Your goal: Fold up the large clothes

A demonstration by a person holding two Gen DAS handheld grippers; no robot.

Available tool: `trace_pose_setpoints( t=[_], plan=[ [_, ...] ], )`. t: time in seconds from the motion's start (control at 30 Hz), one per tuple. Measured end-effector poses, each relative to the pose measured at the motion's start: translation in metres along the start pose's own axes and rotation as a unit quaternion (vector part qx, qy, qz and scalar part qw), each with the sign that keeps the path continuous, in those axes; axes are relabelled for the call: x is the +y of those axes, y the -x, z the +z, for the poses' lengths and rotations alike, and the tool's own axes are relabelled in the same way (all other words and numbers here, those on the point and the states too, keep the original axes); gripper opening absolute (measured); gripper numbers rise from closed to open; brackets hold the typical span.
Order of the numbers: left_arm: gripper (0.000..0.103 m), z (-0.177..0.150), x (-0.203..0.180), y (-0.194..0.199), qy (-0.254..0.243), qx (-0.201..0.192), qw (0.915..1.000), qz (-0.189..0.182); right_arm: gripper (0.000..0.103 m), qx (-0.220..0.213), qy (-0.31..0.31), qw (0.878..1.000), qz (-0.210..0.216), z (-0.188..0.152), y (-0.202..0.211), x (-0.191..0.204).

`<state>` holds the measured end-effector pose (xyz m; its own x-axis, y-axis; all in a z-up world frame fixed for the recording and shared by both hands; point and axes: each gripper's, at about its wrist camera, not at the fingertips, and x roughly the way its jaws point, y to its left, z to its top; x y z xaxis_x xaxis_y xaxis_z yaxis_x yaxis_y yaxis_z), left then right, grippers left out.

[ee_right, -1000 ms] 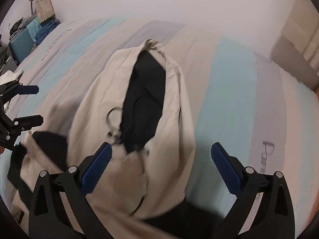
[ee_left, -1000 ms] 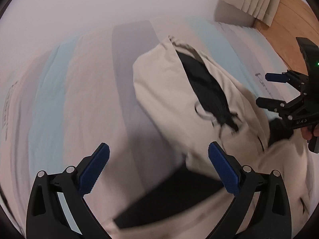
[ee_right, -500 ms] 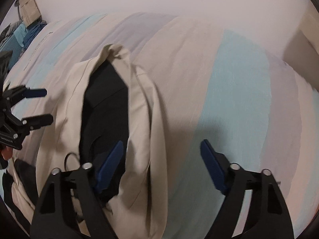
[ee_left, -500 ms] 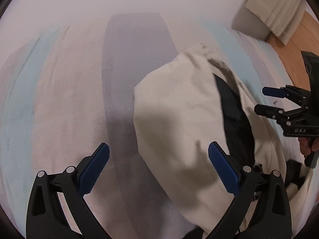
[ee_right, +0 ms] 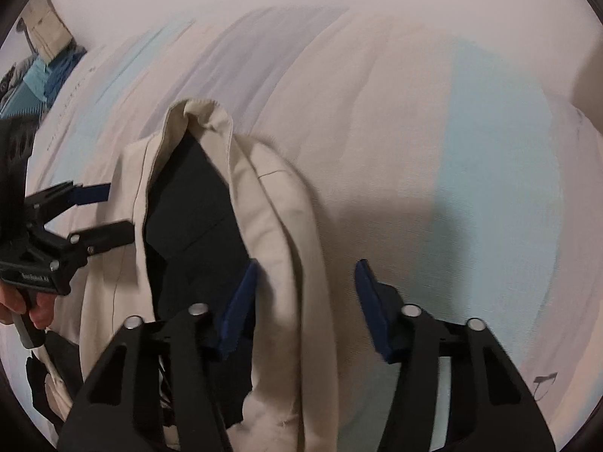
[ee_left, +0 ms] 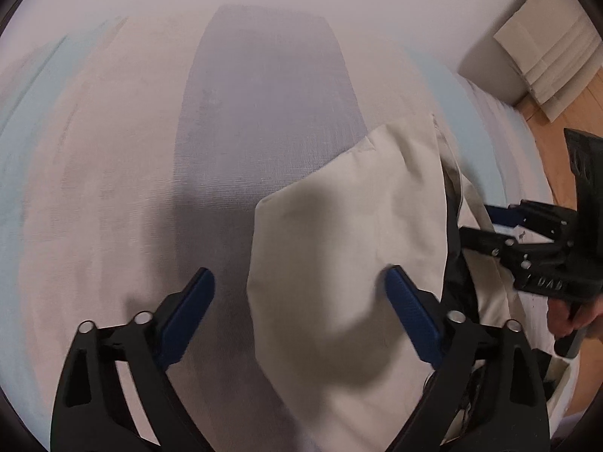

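The limp coat (ee_right: 286, 233) lay between both closing grippers, left (ee_left: 297, 312) and right (ee_right: 305, 301); neither pinched its edges yet.

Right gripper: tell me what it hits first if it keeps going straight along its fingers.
Most likely the beige edge of the garment. That fold lies between the closing fingers of the right gripper, over the striped bed cover. Depth is hard to judge through the fisheye.

Striped bedsheet (ee_left: 264, 113) in pale blue, beige, grey bands. Wood floor (ee_left: 557, 113) at right, pleated cream curtain (ee_left: 546, 45) above it. Blue clutter (ee_right: 37, 75) far left, blurred.
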<state>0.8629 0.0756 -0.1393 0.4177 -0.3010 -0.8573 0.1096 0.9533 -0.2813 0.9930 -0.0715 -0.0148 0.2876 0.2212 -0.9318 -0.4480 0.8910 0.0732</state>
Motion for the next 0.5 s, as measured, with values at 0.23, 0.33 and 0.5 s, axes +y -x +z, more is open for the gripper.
trace_pose_setpoints(
  t=[0.23, 0.33, 0.5],
  plan=[
    [0.078, 0.011, -0.005, -0.017, -0.015, 0.016, 0.9994, 0.026, 0.031, 0.020, -0.006, 1.000, 0.004, 0.005, -0.013, 0.008],
    [0.087, 0.017, 0.002, -0.016, 0.007, 0.006, 0.9996, 0.026, 0.031, 0.019, -0.012, 1.000, 0.006, 0.005, -0.015, 0.006],
    [0.097, 0.021, 0.017, -0.019, 0.022, 0.019, 0.9992, 0.029, 0.041, 0.008, -0.020, 1.000, 0.013, 0.002, -0.017, 0.002]
  ],
)
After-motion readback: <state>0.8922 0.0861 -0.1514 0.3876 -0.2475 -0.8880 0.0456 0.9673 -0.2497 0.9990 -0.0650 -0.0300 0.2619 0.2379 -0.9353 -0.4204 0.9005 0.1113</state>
